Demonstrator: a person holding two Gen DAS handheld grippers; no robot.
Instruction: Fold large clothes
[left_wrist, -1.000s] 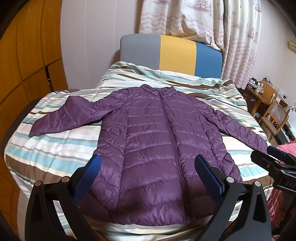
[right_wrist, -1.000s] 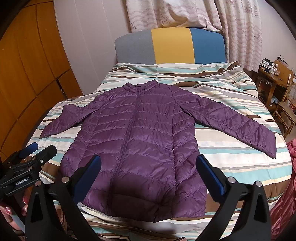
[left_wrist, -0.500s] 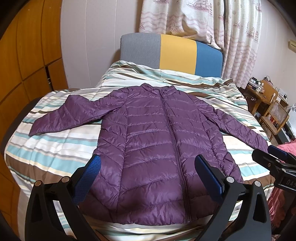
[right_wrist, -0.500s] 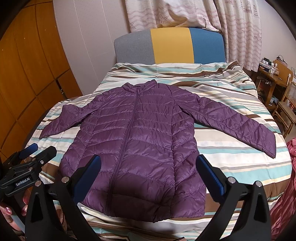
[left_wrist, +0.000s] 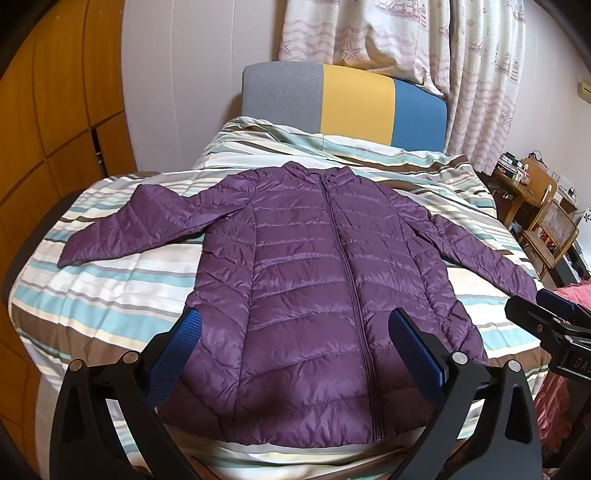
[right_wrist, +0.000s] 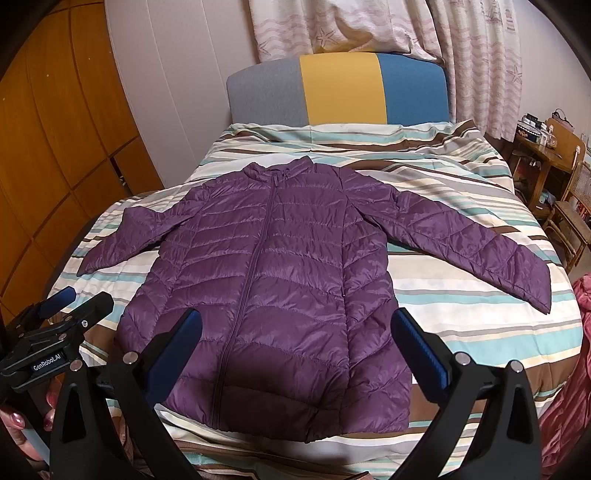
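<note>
A purple quilted puffer jacket (left_wrist: 310, 295) lies flat and zipped on a striped bed (left_wrist: 110, 295), collar away from me, both sleeves spread out to the sides. It also shows in the right wrist view (right_wrist: 280, 295). My left gripper (left_wrist: 295, 354) is open and empty, held above the jacket's hem. My right gripper (right_wrist: 295, 354) is open and empty, also above the hem. The right gripper shows at the right edge of the left wrist view (left_wrist: 546, 325); the left gripper shows at the left edge of the right wrist view (right_wrist: 59, 325).
A grey, yellow and blue headboard (left_wrist: 343, 107) stands at the far end under patterned curtains (left_wrist: 406, 44). Wooden wardrobe panels (left_wrist: 48, 110) line the left. A wooden desk and chair (left_wrist: 539, 206) stand at the right, with a pink cloth (left_wrist: 565, 387) beside the bed.
</note>
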